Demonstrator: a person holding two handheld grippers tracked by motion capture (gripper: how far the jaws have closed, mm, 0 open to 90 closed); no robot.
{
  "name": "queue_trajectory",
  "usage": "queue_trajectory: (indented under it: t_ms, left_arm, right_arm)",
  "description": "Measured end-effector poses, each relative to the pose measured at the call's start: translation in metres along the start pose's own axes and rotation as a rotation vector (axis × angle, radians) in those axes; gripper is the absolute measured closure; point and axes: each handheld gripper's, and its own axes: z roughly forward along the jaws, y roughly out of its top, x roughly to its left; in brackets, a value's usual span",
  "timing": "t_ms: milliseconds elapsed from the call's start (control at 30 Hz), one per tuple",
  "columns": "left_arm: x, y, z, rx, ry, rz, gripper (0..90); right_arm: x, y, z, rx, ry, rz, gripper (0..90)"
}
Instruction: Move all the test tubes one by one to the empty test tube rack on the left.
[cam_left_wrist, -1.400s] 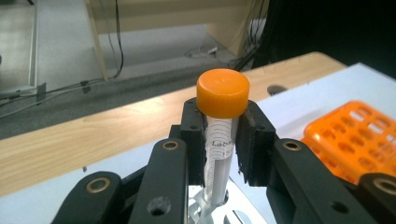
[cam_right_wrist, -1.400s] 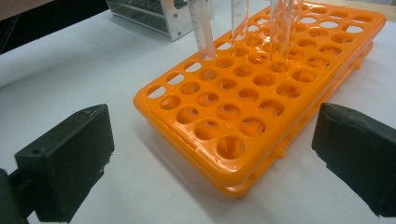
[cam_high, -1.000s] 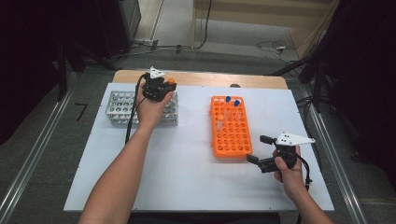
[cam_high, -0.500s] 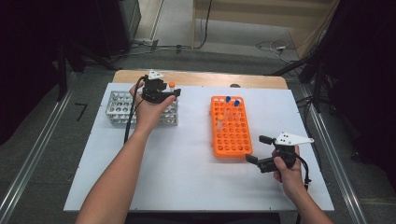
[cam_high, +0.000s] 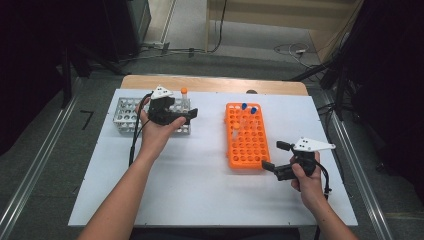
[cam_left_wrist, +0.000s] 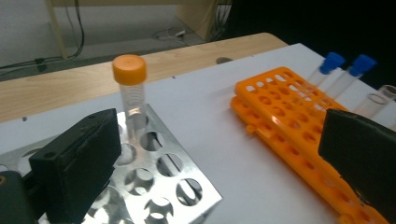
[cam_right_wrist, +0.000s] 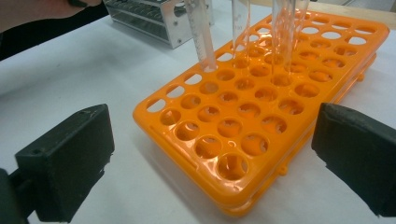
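An orange-capped tube (cam_high: 184, 98) (cam_left_wrist: 130, 93) stands upright in the right end of the metal rack (cam_high: 125, 113) (cam_left_wrist: 187, 189). My left gripper (cam_high: 187, 116) (cam_left_wrist: 219, 163) hangs just in front of it; its jaws have just been opening and stand wide apart with nothing between them. The orange rack (cam_high: 247, 136) (cam_left_wrist: 289, 121) (cam_right_wrist: 243, 116) holds two blue-capped tubes (cam_high: 248, 108) (cam_left_wrist: 343, 67) and clear uncapped tubes (cam_right_wrist: 201, 32) at its far end. My right gripper (cam_high: 274, 156) (cam_right_wrist: 210, 158) is open at the orange rack's near right corner, holding nothing.
Both racks rest on a white table top (cam_high: 200, 175). A wooden strip (cam_high: 210, 84) runs along the far edge. Metal rails (cam_high: 35, 165) flank the table on the floor, and cables trail from both grippers.
My left gripper has opened and let go of the orange-capped tube, which now stands in the metal rack. The gripper has drawn back from it. The right hand has kept still.
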Motion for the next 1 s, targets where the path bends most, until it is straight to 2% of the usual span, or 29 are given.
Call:
queue_trajectory:
  t_ms: [233, 333, 467, 500, 600, 667, 700, 733, 767, 833, 867, 900, 933, 967, 1000]
  left_arm:
    - [-0.023, -0.014, -0.025, -0.035, -0.04, 0.035, 0.0]
    - [-0.033, -0.022, -0.035, -0.044, -0.049, 0.056, 0.0]
    - [-0.042, -0.034, -0.05, -0.072, -0.067, 0.043, 0.0]
    - [-0.044, -0.038, -0.054, -0.074, -0.074, 0.038, 0.0]
    - [-0.048, -0.05, -0.06, -0.077, -0.085, 0.036, 0.0]
    - [-0.049, -0.054, -0.062, -0.064, -0.094, 0.036, 0.0]
    - [-0.05, -0.056, -0.064, -0.066, -0.097, 0.035, 0.0]
    - [-0.05, -0.057, -0.065, -0.068, -0.102, 0.035, 0.0]
    - [-0.051, -0.058, -0.065, -0.069, -0.106, 0.035, 0.0]
    - [-0.05, -0.059, -0.065, -0.066, -0.105, 0.034, 0.0]
    - [-0.05, -0.06, -0.065, -0.068, -0.107, 0.029, 0.0]
    - [-0.049, -0.061, -0.064, -0.066, -0.106, 0.024, 0.0]
    - [-0.049, -0.061, -0.064, -0.066, -0.11, 0.02, 0.0]
    - [-0.049, -0.062, -0.064, -0.065, -0.112, 0.018, 0.0]
    - [-0.049, -0.062, -0.064, -0.063, -0.112, 0.018, 0.0]
  right_arm:
    - [-0.001, 0.007, 0.002, -0.019, 0.009, 0.008, 0.4]
    - [0.001, 0.012, 0.007, -0.013, 0.022, 0.006, 4.2]
    - [0.003, 0.018, 0.014, -0.006, 0.049, 0.008, 8.5]
    - [0.003, 0.02, 0.019, -0.005, 0.059, 0.012, 11.5]
    - [0.004, 0.024, 0.023, -0.004, 0.067, 0.022, 13.2]
    - [0.006, 0.029, 0.032, -0.007, 0.065, 0.022, 19.9]
    - [0.006, 0.029, 0.032, -0.007, 0.065, 0.022, 19.9]
    - [0.008, 0.034, 0.038, 0.0, 0.049, 0.02, 26.8]
    - [0.009, 0.035, 0.041, -0.003, 0.049, 0.024, 30.0]
    - [0.009, 0.037, 0.045, 0.0, 0.048, 0.028, 33.1]
    - [0.011, 0.039, 0.052, 0.013, 0.032, 0.027, 39.0]
    - [0.011, 0.039, 0.052, 0.013, 0.032, 0.027, 39.0]
    - [0.012, 0.04, 0.056, 0.027, 0.009, 0.025, 42.1]
    - [0.013, 0.042, 0.064, 0.049, -0.019, -0.001, 47.8]
    - [0.013, 0.042, 0.064, 0.049, -0.019, -0.001, 47.8]
